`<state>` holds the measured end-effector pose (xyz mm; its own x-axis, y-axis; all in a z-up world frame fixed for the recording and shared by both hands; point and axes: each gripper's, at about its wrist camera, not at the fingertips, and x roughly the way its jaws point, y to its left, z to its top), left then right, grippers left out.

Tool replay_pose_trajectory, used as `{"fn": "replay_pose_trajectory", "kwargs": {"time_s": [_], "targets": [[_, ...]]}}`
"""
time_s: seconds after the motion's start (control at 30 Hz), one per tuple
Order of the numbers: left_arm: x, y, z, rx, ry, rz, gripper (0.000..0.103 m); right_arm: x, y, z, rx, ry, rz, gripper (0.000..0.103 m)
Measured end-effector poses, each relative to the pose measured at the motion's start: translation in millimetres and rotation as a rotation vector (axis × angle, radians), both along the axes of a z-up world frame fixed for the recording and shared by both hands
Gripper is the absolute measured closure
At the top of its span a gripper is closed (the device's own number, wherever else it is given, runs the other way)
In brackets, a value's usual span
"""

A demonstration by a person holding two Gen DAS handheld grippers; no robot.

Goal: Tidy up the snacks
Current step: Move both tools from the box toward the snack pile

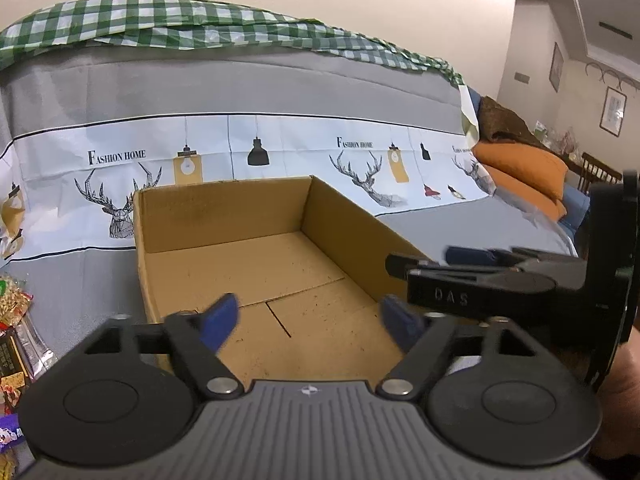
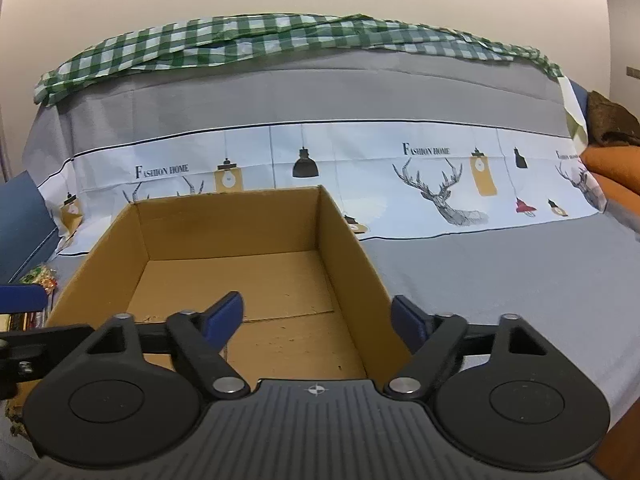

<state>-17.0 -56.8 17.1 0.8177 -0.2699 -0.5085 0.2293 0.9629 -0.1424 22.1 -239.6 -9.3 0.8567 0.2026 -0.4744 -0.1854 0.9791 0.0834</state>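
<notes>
Setting: grey bedding point(image 2: 480, 280) with a white band of printed deer and lamps is spread under everything; a green-and-white checked cloth point(image 2: 280, 36) is draped along the ridge behind the open brown cardboard box point(image 2: 240, 220).
Box: set upright and open-topped in front of both cameras, presumably so snacks can be dropped in; its floor is seen bare.
Snacks: colourful crinkly snack packets point(image 1: 16, 320) are left lying to the left of the box, outside it, none yet sorted.
Left gripper point(image 1: 314, 322): held over the box's near edge; blue fingers point(image 1: 220, 320) are parted moderately, nothing between them.
Right gripper point(image 2: 320, 320): held at the box's right wall, fingers partly spread, empty; the wall is straddled, not pressed.
Stage: judged as the start.
</notes>
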Motion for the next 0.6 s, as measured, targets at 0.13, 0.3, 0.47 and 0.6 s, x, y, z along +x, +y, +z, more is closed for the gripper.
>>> {"fn": "replay_pose_trajectory", "kwargs": {"time_s": [0.13, 0.3, 0.47, 0.6], "targets": [[-8, 5, 2, 0.013, -0.002, -0.046, 0.057, -2, 5, 3, 0.031, -0.006, 0.034, 0.066], [-7, 20, 6, -0.059, 0.134, -0.080, 0.058, -7, 14, 11, 0.058, -0.007, 0.043, 0.067], [-31, 34, 32, 0.084, 0.044, -0.166, 0.058, -14, 30, 22, 0.096, 0.001, 0.080, 0.059], [-44, 64, 31, 0.196, 0.048, -0.203, 0.058, -29, 54, 32, 0.057, -0.020, 0.127, 0.055]]}}
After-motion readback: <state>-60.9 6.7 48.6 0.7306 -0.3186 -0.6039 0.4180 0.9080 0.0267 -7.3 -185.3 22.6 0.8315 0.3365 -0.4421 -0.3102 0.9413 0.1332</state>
